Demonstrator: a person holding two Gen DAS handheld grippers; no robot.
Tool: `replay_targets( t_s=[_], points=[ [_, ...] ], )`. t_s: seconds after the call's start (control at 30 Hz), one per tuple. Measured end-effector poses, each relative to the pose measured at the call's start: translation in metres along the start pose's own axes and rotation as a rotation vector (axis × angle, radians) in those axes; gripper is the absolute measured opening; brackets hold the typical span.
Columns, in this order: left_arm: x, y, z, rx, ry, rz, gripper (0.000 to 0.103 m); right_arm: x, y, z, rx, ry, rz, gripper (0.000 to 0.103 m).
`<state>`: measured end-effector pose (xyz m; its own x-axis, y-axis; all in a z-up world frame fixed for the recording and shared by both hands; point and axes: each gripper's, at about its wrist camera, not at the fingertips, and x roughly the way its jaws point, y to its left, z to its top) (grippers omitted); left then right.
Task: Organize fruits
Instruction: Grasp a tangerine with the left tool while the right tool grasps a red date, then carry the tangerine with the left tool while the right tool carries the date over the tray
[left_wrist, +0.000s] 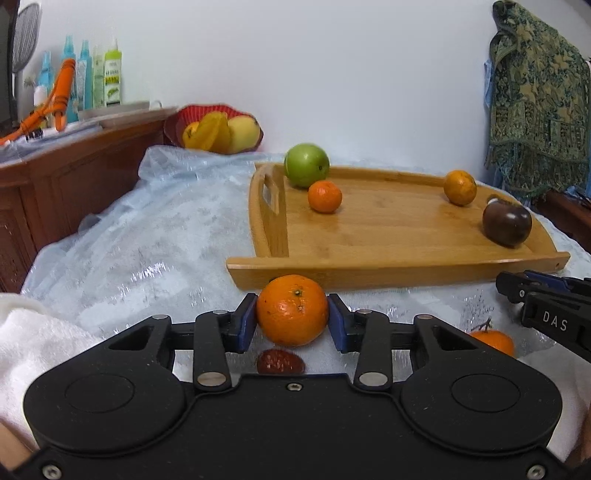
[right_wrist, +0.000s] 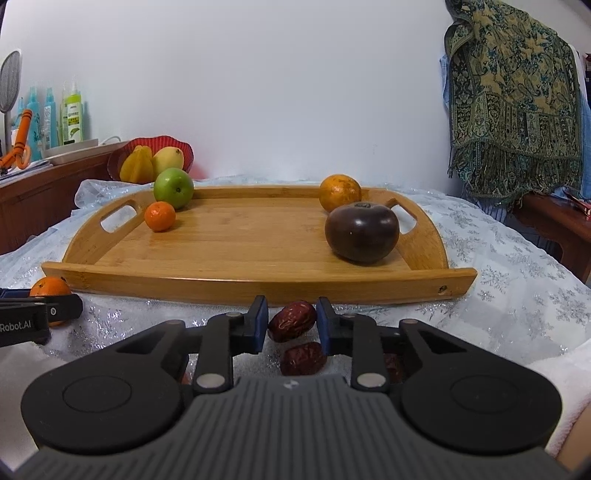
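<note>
Two grippers, left (left_wrist: 291, 319) clamping orange (left_wrist: 291, 310), right (right_wrist: 290, 323) apparently pinching date (right_wrist: 291, 320)

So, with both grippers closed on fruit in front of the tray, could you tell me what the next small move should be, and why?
Probably lift both and carry them forward over the wooden tray's near rim. The left gripper is shut on a tangerine, the right gripper on a red date, and both fruits sit on the cloth just short of that rim, with open tray floor beyond it.
</note>
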<state>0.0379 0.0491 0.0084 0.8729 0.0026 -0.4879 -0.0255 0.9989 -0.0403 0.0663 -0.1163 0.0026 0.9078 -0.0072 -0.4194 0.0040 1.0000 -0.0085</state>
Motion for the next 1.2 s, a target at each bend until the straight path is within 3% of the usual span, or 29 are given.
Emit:
replay_targets(
  t_s=[0.33, 0.67, 0.9, 1.1, 1.2],
  points=[
    [-0.001, -0.008, 0.031, 0.002, -0.058, -0.051, 0.038, -0.004, 0.001, 0.027, -0.026, -0.066, 0.065, 0.032],
    [0.032, -0.01, 0.067, -0.021, -0.021, -0.099, 0.038, 0.027, -0.023, 0.083, -0.013, -0.118, 0.084, 0.032],
    [0.066, -0.013, 0.079, -0.034, 0.038, -0.11, 0.038, 0.077, -0.058, 0.114, 0.068, 0.026, 0.026, 0.032],
    [0.096, -0.015, 0.082, -0.065, 0.121, -0.13, 0.038, 0.119, -0.09, 0.124, 0.197, 0.187, 0.018, 0.032],
    [0.105, -0.02, 0.083, -0.053, 0.127, -0.123, 0.038, 0.134, -0.1, 0.126, 0.24, 0.244, 0.027, 0.032]
  ],
)
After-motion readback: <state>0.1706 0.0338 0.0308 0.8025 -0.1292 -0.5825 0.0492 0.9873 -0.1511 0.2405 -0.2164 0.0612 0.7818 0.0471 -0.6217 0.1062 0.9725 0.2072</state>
